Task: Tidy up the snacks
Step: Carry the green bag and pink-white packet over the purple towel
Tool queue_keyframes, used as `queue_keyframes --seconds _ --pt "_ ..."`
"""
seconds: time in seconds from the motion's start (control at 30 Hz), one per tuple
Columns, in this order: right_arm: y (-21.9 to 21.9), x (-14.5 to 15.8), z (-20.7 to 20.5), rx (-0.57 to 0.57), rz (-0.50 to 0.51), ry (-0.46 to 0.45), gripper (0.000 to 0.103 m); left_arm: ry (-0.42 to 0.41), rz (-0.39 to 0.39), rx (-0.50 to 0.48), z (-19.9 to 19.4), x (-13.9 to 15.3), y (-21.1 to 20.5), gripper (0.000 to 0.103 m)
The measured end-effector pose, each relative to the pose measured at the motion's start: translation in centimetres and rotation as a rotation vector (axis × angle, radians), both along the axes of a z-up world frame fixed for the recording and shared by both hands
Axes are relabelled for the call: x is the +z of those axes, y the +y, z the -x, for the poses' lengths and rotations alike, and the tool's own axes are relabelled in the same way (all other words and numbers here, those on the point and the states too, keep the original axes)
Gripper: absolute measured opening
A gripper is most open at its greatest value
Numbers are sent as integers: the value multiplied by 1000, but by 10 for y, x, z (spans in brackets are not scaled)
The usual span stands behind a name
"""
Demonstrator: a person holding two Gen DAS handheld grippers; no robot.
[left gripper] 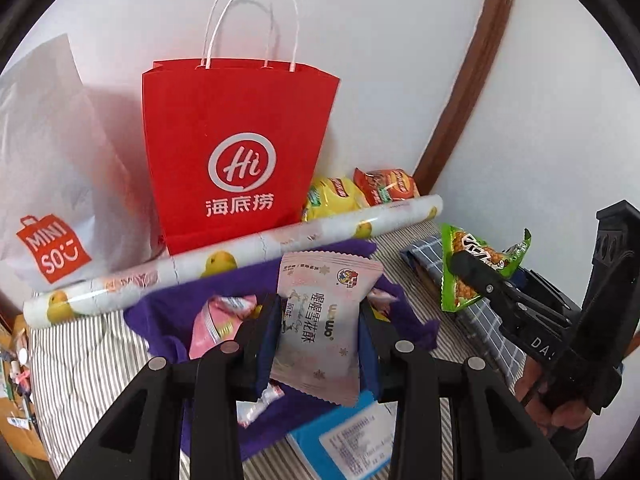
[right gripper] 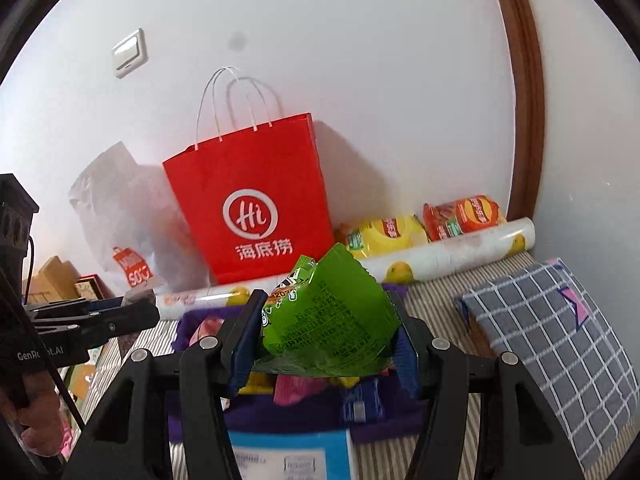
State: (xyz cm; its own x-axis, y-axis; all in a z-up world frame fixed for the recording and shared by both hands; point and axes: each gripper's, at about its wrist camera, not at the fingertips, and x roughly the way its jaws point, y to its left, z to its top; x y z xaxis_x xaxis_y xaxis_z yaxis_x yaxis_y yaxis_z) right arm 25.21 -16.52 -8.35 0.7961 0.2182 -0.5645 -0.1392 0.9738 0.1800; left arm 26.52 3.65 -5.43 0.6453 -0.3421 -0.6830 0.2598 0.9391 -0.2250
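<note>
My left gripper (left gripper: 318,326) is shut on a pale pink snack packet (left gripper: 320,320) and holds it above a purple cloth (left gripper: 168,312) that carries several small pink snacks (left gripper: 218,322). My right gripper (right gripper: 326,330) is shut on a green snack packet (right gripper: 332,320), held above the same purple cloth (right gripper: 188,326). In the left wrist view the right gripper (left gripper: 468,270) and its green packet (left gripper: 464,264) show at the right. The left gripper (right gripper: 136,312) shows at the left of the right wrist view. A red paper bag (left gripper: 236,152) stands upright against the wall behind.
A white Miniso bag (left gripper: 56,200) stands left of the red bag (right gripper: 256,208). A paper roll (left gripper: 240,256) with lemon print lies across the striped bed. Yellow (right gripper: 380,236) and orange (right gripper: 464,216) chip bags lie behind it. A grey checked cloth (right gripper: 552,332) lies right; a blue box (left gripper: 348,440) lies near.
</note>
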Motion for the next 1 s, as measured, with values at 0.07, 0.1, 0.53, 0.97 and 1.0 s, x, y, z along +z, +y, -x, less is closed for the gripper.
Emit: queue_keyframes --seconds 0.07,0.1,0.53,0.97,1.0 --pt "2 -3 -13 -1 2 2 57 7 5 9 -10 -5 2 34" --pt "3 -4 -19 -2 2 4 57 7 6 17 -14 -8 4 34" --pt "13 -41 -69 8 -51 39 57 71 51 61 -43 -40 32 34" --pt "11 -64 -77 9 -66 84 57 93 41 57 -50 -50 26 34" --pt "11 -64 -77 8 -66 86 57 94 40 59 -50 -51 26 34"
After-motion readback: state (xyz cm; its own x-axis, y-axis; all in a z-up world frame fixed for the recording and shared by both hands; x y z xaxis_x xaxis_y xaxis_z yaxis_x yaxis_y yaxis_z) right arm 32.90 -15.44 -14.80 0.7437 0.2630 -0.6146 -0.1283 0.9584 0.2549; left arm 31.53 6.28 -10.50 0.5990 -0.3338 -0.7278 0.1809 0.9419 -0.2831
